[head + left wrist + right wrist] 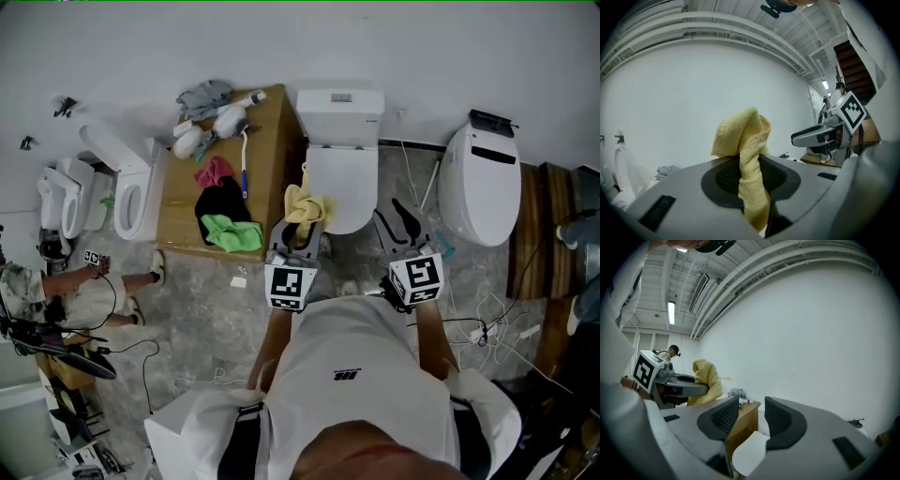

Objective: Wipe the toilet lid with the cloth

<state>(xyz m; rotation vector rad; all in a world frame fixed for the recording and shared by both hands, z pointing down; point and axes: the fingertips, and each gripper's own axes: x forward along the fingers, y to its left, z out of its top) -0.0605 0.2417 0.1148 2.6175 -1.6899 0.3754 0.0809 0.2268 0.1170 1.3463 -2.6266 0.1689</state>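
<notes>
By the toilet lid (pixel 339 187), seemingly above its edge, the left tool (pixel 751 197) clamps the yellow cloth (pixel 749 140); right tool (pixel 747 420) gapes.

Toilet lid (pixel 342 187) sitting centre, tank (pixel 340 117) standing right behind it. Cloth (pixel 305 208) sitting at the lid's left edge, pinched between the jaws of the left gripper (pixel 298 234), which is hanging at the lid's front-left. Right gripper (pixel 405 223) hanging at the lid's front-right, nothing between its jaws. Wooden box (pixel 277 131) standing just left of the lid, rags (pixel 228 225) and brush (pixel 245 167) lying on it. Second toilet (pixel 480 183) standing right of the lid, more toilets (pixel 131 192) standing further left.
</notes>
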